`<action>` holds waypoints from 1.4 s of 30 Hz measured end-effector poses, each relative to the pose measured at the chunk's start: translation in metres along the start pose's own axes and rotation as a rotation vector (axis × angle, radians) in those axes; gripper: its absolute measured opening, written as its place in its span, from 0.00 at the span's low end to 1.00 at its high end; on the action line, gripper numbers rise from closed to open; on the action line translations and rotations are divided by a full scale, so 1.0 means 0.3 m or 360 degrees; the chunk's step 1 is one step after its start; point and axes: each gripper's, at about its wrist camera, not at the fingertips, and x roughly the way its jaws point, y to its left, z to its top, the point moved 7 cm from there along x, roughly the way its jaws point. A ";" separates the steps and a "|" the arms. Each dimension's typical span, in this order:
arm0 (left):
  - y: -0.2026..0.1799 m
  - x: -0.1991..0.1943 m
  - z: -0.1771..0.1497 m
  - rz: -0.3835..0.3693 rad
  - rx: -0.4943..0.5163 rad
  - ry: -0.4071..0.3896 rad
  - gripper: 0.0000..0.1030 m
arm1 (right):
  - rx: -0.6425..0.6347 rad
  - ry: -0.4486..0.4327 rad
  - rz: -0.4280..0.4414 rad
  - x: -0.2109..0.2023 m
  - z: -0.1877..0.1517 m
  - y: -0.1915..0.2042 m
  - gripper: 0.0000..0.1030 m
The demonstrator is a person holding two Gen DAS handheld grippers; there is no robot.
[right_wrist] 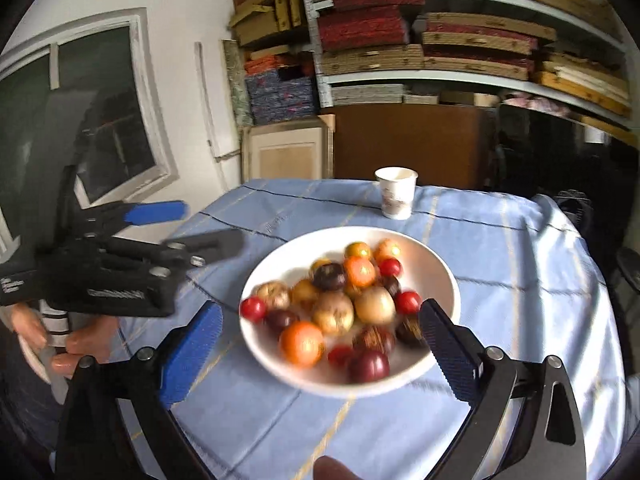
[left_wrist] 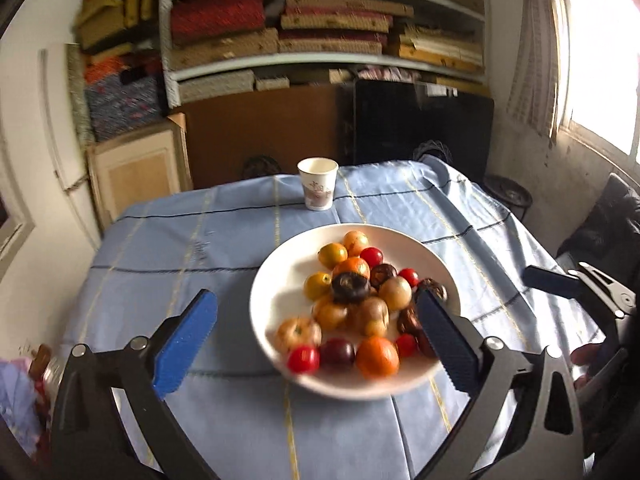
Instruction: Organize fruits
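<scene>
A white bowl [left_wrist: 276, 280] holds several small fruits: red, orange, yellow, tan and dark purple ones [left_wrist: 351, 287]. It stands mid-table on a light blue checked cloth. The bowl also shows in the right wrist view [right_wrist: 440, 268]. My left gripper [left_wrist: 316, 316] is open and empty, hovering above the bowl's near side, its fingers spread across it. My right gripper [right_wrist: 320, 320] is open and empty, also above the bowl's near rim. The right gripper shows at the right edge of the left wrist view [left_wrist: 560, 284]. The left one shows at the left of the right wrist view [right_wrist: 176, 224].
A white paper cup [left_wrist: 317, 183] stands on the cloth behind the bowl, also in the right wrist view [right_wrist: 396, 193]. Shelves stacked with boxes and a brown board back the table. A jar [left_wrist: 48, 372] sits at the table's left edge. A window is at the right.
</scene>
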 end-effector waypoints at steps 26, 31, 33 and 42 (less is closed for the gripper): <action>0.016 -0.488 -0.431 0.0230 -0.0045 -0.0035 0.95 | 0.0021 0.0048 -0.0140 -0.327 -0.257 0.136 0.96; 0.011 -0.483 -0.444 0.0224 -0.0037 -0.0017 0.95 | 0.0011 0.0070 -0.0155 -0.328 -0.269 0.136 0.96; 0.006 -0.479 -0.448 0.0224 -0.0026 -0.0006 0.95 | 0.0005 0.0075 -0.0162 -0.327 -0.271 0.135 0.96; 0.002 -0.470 -0.447 0.0220 -0.0032 0.0001 0.95 | 0.0003 0.0083 -0.0164 -0.326 -0.274 0.132 0.97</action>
